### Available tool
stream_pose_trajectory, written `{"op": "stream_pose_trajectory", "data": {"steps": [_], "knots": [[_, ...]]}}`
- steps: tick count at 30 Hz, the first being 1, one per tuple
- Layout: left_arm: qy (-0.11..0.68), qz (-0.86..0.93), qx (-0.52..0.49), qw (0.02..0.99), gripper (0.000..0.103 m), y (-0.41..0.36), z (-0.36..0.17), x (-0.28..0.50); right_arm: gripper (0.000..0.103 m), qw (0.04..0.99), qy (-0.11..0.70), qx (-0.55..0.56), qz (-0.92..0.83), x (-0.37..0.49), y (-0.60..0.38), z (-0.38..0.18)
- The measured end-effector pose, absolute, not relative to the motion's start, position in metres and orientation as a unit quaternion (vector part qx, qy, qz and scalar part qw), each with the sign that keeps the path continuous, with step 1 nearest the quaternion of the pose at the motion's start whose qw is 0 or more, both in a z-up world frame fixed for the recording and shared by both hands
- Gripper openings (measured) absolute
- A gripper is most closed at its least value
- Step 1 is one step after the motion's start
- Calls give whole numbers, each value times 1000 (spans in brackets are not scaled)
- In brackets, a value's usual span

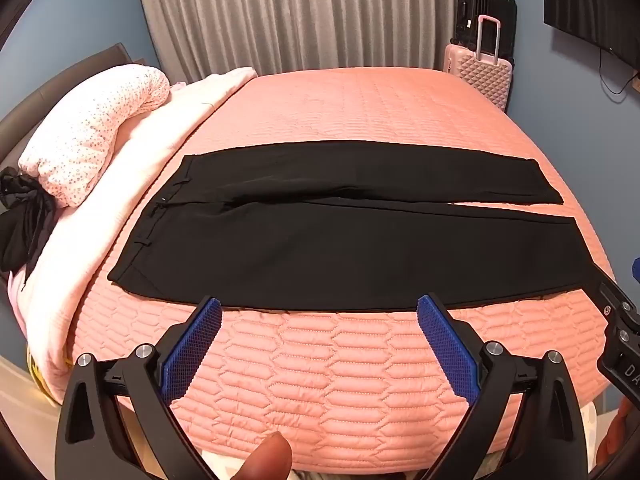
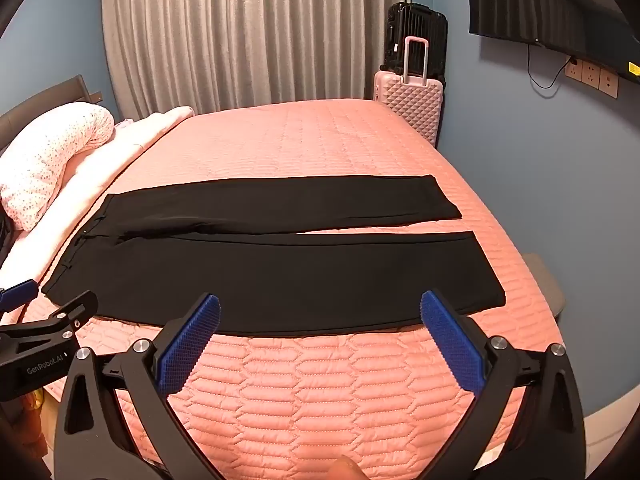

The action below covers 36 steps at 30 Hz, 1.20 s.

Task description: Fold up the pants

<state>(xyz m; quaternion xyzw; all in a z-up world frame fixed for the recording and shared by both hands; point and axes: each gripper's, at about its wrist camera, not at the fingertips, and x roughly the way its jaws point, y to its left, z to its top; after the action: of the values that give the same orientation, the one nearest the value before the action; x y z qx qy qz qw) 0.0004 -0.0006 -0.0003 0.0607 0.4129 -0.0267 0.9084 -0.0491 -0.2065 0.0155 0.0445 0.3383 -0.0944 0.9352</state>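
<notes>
Black pants [image 1: 340,240] lie flat and unfolded across the pink quilted bed [image 1: 340,380], waistband to the left, both legs running right with a thin gap between them. They also show in the right wrist view [image 2: 280,276]. My left gripper [image 1: 319,308] is open and empty, hovering just in front of the near edge of the near leg. My right gripper [image 2: 320,304] is open and empty, over the near edge of the same leg, further toward the hem. The left gripper's body shows at the left edge of the right wrist view [image 2: 44,336].
A rolled dotted duvet [image 1: 92,136] and a pale pink blanket [image 1: 132,168] lie along the bed's left side, with a black garment [image 1: 24,224] beside them. A pink suitcase [image 1: 480,76] and black suitcase [image 1: 480,8] stand at the far right corner. Grey curtains [image 1: 304,12] hang behind.
</notes>
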Motion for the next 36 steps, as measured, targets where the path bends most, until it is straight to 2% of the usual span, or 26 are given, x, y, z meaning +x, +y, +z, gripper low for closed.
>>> {"op": "stream_pose_trajectory", "data": {"steps": [36], "knots": [[410,-30,57,910,96,1,-4,3,98,934,343,45,-91,-45,-202,10]]}}
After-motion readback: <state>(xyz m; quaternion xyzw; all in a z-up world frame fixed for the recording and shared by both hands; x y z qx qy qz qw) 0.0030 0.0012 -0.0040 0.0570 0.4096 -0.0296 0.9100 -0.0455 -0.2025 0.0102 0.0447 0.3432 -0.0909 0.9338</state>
